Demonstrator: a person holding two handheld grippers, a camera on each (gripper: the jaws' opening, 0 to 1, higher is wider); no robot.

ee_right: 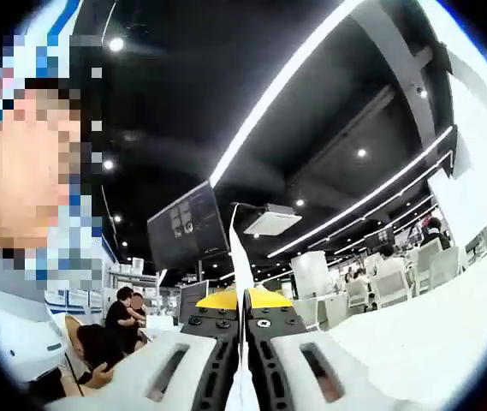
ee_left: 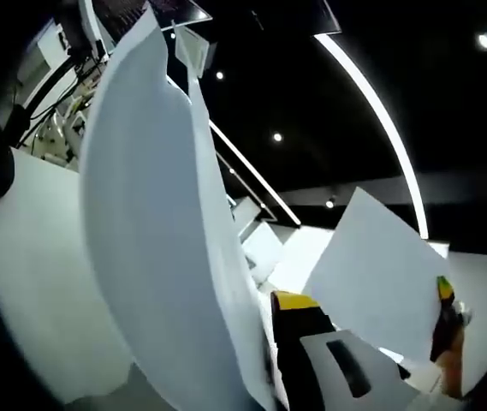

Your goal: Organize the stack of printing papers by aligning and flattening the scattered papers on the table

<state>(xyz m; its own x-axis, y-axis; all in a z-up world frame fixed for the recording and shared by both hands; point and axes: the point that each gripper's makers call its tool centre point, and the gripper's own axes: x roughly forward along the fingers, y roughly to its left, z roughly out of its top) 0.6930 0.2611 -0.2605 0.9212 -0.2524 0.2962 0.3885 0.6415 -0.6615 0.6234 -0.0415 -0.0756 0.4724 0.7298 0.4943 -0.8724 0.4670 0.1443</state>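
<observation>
Beside the curved sheet (ee_left: 153, 240), the left gripper (ee_left: 273, 342) pinches it lifted off the table; right gripper (ee_right: 244, 330), jaws closed on a second sheet (ee_right: 242, 274), needs edges squared before laying flat

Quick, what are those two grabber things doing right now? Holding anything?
Left gripper: closed on a bent sheet of paper, lifted up.
Right gripper: closed on a sheet's thin edge, seen edge-on between its jaws.

Right gripper (ee_right: 245, 321), black jaws, yellow tips, white housings, perhaps screws
</observation>
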